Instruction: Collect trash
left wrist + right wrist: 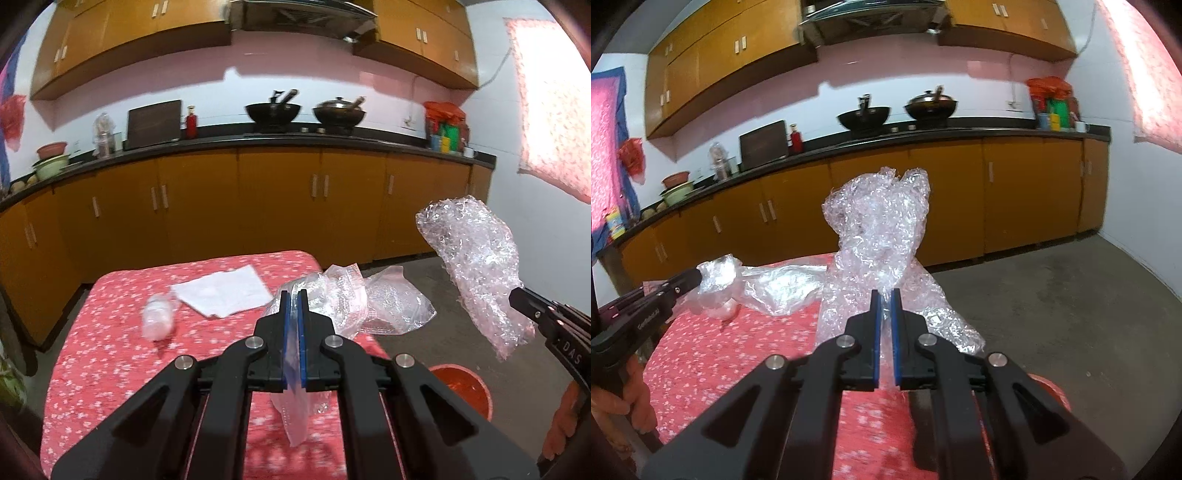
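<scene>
Bubble wrap (879,229) pinched in right gripper (885,295), lifted above table (110,354). Left gripper (293,295) pinches plastic bag (340,295). Red bin (465,387) below: carry both over it before letting go.

Both hand-held grippers point forward and slightly down, side by side. The left hand-held gripper (294,295) has its jaws clamped together; the right hand-held gripper (885,295) is likewise closed tight.
</scene>
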Available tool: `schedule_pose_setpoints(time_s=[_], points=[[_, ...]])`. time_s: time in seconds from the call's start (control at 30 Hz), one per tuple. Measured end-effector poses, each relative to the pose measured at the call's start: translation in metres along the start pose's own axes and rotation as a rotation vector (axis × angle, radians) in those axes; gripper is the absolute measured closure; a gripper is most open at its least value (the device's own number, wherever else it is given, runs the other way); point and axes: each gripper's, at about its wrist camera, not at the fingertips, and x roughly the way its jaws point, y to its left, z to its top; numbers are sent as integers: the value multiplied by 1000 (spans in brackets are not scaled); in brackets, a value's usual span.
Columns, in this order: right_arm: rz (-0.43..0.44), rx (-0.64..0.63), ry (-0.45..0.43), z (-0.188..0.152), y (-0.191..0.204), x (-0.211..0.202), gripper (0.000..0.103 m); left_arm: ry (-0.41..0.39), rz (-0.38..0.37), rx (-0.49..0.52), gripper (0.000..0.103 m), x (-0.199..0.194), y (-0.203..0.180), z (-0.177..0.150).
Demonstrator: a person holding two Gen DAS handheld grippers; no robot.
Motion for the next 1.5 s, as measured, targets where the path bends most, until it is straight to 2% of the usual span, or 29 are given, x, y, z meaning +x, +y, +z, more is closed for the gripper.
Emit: schedule_pose_setpoints(time_s=[0.27,0.57,0.83,1.1,1.5], points=[[-68,70,4,-15,-59,-12,96,17,-65,60,99,12,-59,-3],[-158,143,35,-39,-127,-18,96,74,-155,121,99,32,-135,-23],[-215,200,69,-66,-176,-18,96,128,-194,164,99,48,-184,-42],[-249,262,150,-98,-210,-1,96,226,-209,180,99,73,-223,-75],[-264,303,251,-131,-228,33,96,329,-185,218,99,108,-249,-107]])
